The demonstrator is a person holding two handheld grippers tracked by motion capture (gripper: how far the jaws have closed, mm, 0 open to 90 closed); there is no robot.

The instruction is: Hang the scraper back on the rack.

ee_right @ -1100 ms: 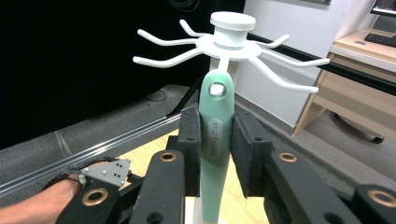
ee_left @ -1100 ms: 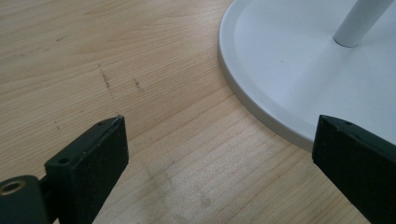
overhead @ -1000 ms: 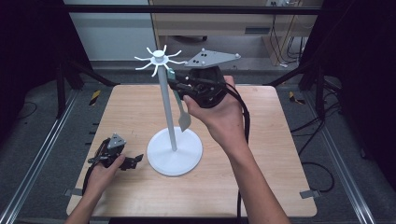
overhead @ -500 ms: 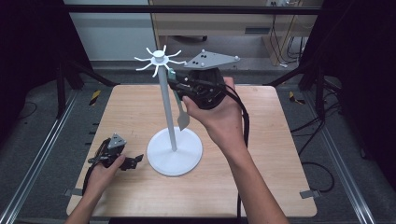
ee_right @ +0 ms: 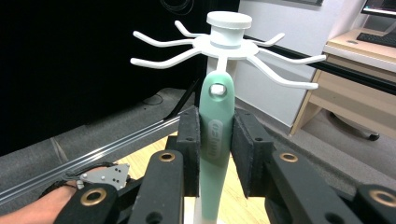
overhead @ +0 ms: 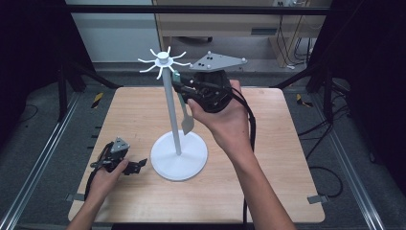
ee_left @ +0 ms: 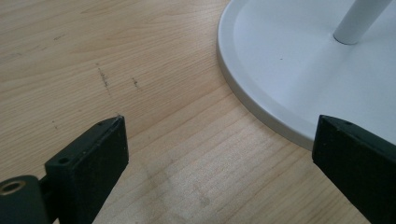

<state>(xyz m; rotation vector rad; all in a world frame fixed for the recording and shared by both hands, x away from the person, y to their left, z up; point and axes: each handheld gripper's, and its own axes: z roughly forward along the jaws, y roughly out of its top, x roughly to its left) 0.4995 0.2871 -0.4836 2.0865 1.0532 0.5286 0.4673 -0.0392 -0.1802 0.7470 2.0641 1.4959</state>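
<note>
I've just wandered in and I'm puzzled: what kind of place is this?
Probably a lab bench for recording hand tasks: a wooden table ringed by metal framing, cables on the floor, and a desk behind. The right gripper hangs a green utensil on a white rack.

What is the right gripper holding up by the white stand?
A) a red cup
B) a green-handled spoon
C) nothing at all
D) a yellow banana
B: the right gripper is shut on the green handle of a spoon, its hole at a hook of the stand.

High view overhead; gripper views close; all share stand [overhead: 171, 111].
</note>
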